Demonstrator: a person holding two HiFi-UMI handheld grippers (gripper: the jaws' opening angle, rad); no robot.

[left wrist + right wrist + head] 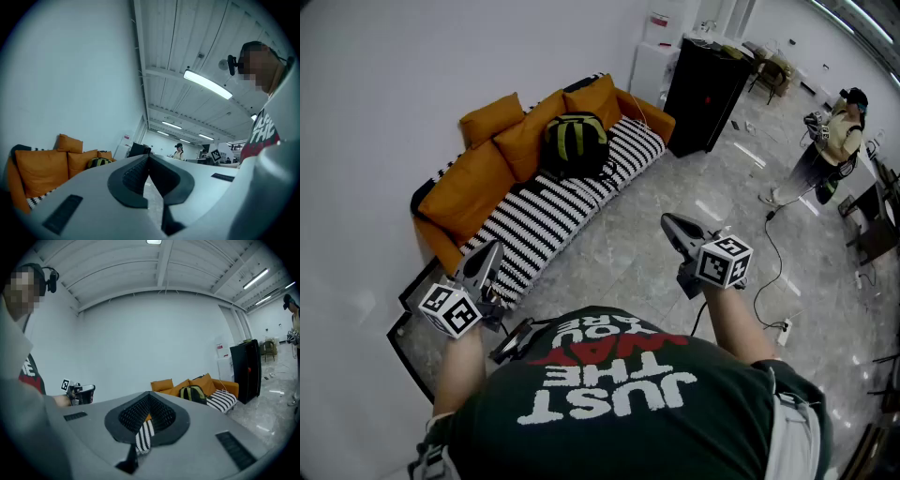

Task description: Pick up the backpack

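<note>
Both empty and clenched: left gripper (493, 249), right gripper (669, 223); backpack (575, 142) lies far ahead on sofa (539, 217); only gripper views show ceiling (187, 47).

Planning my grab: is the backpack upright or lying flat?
Upright: the backpack stands on the striped sofa, leaning back against the orange cushions.

This is a big, bare lab hall staged as a living room: an orange sofa (502, 155) stands against a blank white wall (394, 66) on a polished grey floor (656, 216), under strip lights (207, 84), with a black cabinet (705, 94), loose cables (773, 258) and another person (830, 150) nearby.
</note>
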